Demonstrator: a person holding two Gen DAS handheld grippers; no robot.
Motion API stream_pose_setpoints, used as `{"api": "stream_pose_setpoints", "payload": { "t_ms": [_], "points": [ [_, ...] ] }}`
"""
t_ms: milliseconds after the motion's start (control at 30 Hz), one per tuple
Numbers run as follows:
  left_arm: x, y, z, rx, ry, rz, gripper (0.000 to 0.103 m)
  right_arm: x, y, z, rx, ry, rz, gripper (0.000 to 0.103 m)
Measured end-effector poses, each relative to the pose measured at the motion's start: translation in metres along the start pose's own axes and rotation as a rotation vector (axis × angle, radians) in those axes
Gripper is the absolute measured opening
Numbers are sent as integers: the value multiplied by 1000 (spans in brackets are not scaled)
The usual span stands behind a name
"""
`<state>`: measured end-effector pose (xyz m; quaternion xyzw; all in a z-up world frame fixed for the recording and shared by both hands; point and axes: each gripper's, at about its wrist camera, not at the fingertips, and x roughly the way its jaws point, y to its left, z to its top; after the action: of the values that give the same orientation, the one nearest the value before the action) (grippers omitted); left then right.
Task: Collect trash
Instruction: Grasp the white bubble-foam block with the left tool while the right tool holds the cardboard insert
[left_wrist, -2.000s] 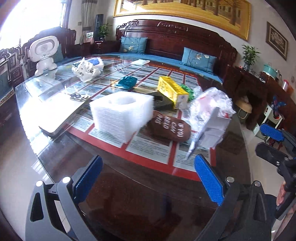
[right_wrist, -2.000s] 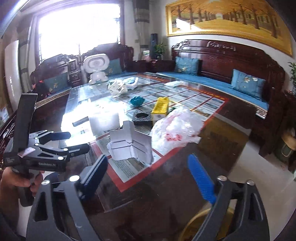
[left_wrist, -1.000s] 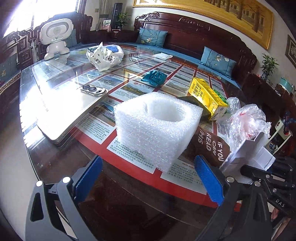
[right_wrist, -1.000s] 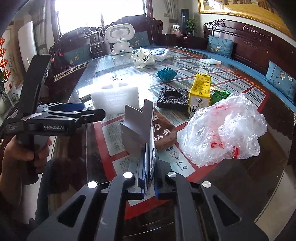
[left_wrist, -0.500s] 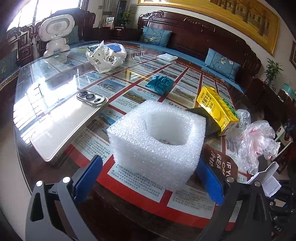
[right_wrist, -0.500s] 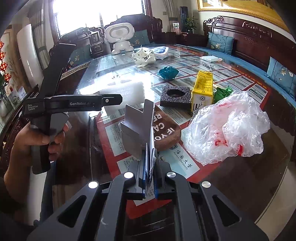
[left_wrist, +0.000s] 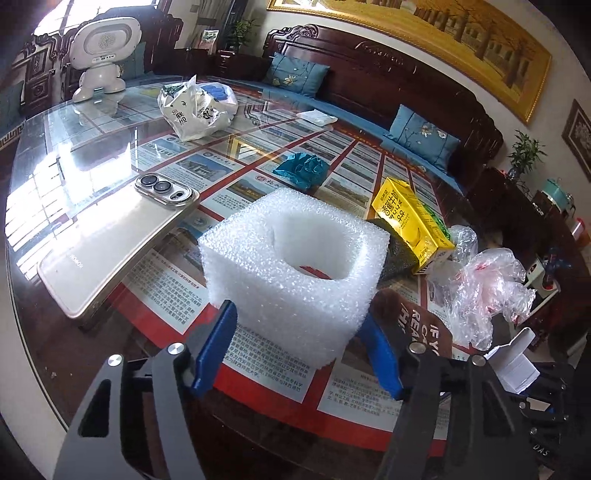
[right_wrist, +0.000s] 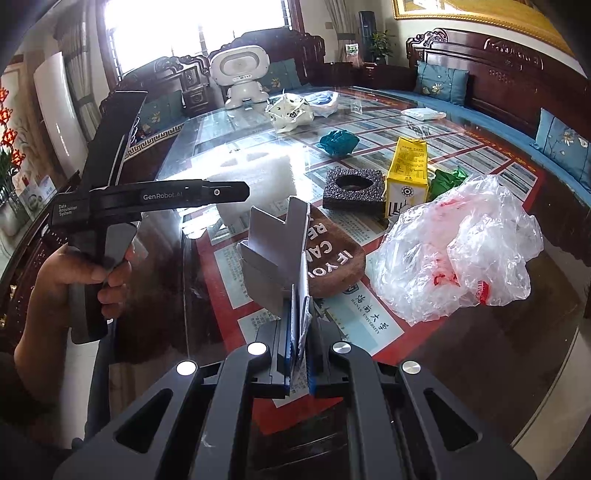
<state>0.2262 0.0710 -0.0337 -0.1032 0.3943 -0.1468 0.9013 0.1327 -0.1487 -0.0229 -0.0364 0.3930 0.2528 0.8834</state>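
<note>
A white foam block (left_wrist: 295, 266) with a round hole stands on the glass table (left_wrist: 110, 155). My left gripper (left_wrist: 295, 350) has its blue pads on both lower sides of the block, closed onto it. My right gripper (right_wrist: 297, 354) is shut on a folded white cardboard piece (right_wrist: 277, 254), held upright above the table; it also shows in the left wrist view (left_wrist: 517, 365). The left gripper (right_wrist: 225, 192) shows in the right wrist view, in front of the foam block (right_wrist: 255, 173).
On the table lie a phone (left_wrist: 110, 236), a yellow carton (left_wrist: 410, 218), black foam (right_wrist: 352, 188), a brown mat (right_wrist: 332, 258), a clear plastic bag (right_wrist: 458, 247), teal (left_wrist: 301, 168) and green (right_wrist: 448, 179) crumpled trash, a white bag (left_wrist: 195, 107) and a white toy robot (left_wrist: 103, 55).
My left gripper moved forward to the foam block and its pads closed onto the block's sides. My right gripper closed on the cardboard piece earlier and keeps holding it.
</note>
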Motion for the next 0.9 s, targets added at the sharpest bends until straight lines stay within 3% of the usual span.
{"api": "stream_pose_setpoints", "payload": {
  "t_ms": [433,900],
  "points": [
    [-8,-6,-6,10,1,-47,58,-4,-1,-5,14,-1,-6,7],
    [-7,-23,-14,113,12,-52,52,-3,0,-6,21,2,8,7]
  ]
}}
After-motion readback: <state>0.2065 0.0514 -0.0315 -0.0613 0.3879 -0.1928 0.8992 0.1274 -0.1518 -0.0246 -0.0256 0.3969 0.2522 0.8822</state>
